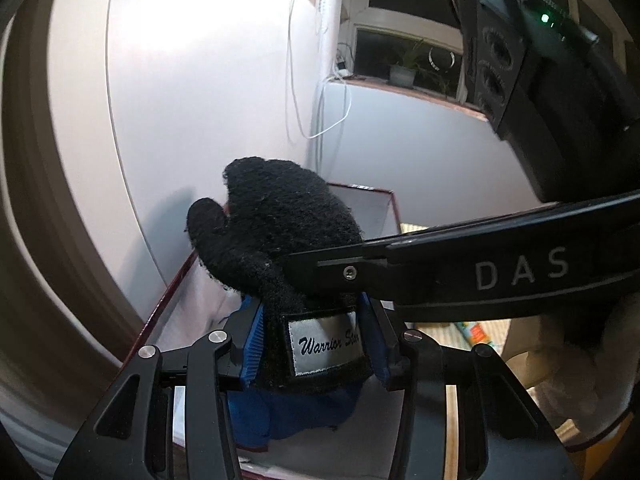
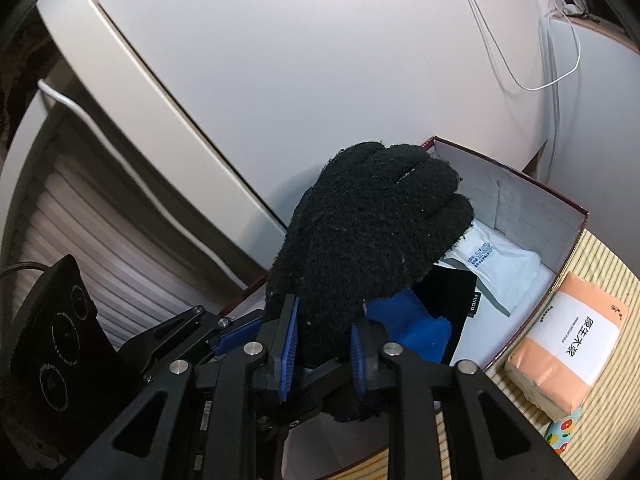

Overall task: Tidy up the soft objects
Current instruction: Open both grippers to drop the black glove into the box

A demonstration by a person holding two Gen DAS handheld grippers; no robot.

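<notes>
Black fleece glove [image 1: 280, 232], one item, cuff end clamped between the blue pads of the left gripper [image 1: 316, 340]; white sewn label reading "Warrior Star" faces the camera, thumb stub sticks out to the left, fingers point up and far. Second black glove [image 2: 372, 232], like material, held at the cuff by the right gripper [image 2: 324, 344], jaws pressed in on the fabric; its four fingers fan up and far-right, long axis running on along the gripper's own line. Box [image 2: 568, 236], open, dark red rim, white inside, lies directly beneath and beyond both gloves, its long side running near to far. Contents seen: white pouch [image 2: 500, 268] at the far end, black cloth [image 2: 452, 292] in the middle, blue cloth [image 2: 404, 320] nearest the grippers. Outside the box, right: orange tissue pack [image 2: 564, 344] on a slatted mat [image 2: 612, 264]. Judgement: both gloves already hang over the box mouth, so the coming move is downward and slightly far; the two hands look about equally near, the right gripper crossing close above the left's view
</notes>
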